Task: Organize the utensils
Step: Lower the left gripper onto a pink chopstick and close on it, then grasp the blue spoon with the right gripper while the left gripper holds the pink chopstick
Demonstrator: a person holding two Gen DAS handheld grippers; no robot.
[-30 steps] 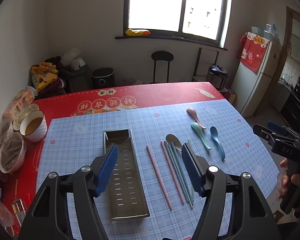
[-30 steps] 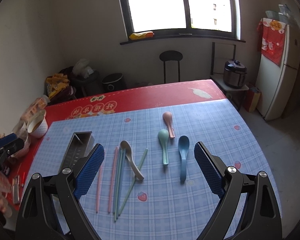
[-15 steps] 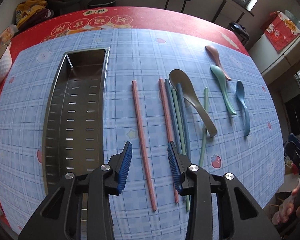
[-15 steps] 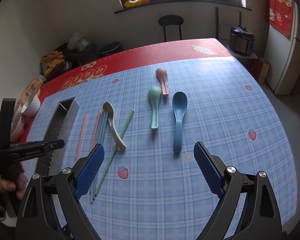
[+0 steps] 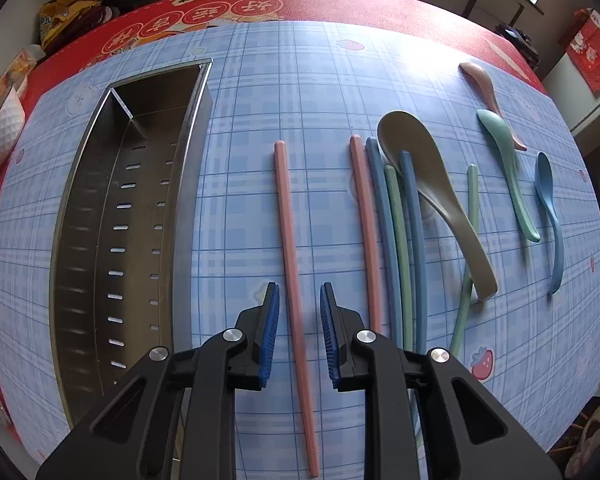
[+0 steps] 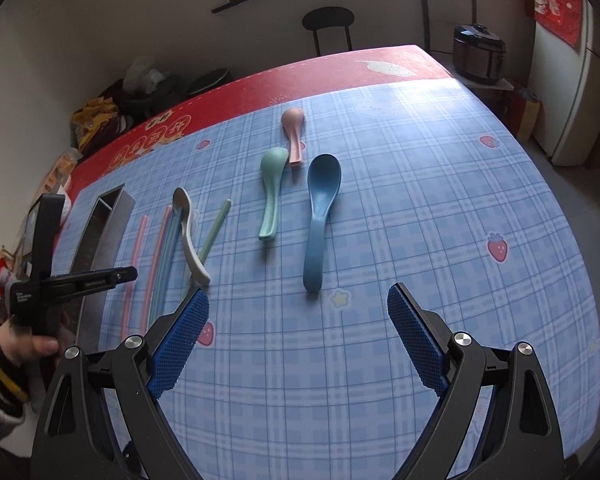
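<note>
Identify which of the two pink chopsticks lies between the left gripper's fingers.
The lone pink chopstick, nearest the steel tray. The left gripper is closing around it; the other pink chopstick lies against the blue and green ones.

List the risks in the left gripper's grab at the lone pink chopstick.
1. The left gripper has its jaws closing around the lone pink chopstick near its thin end, far from the middle; lifted there, it may tilt or slip.
2. The metal tray stands close beside it; a swinging chopstick could knock its wall.
</note>
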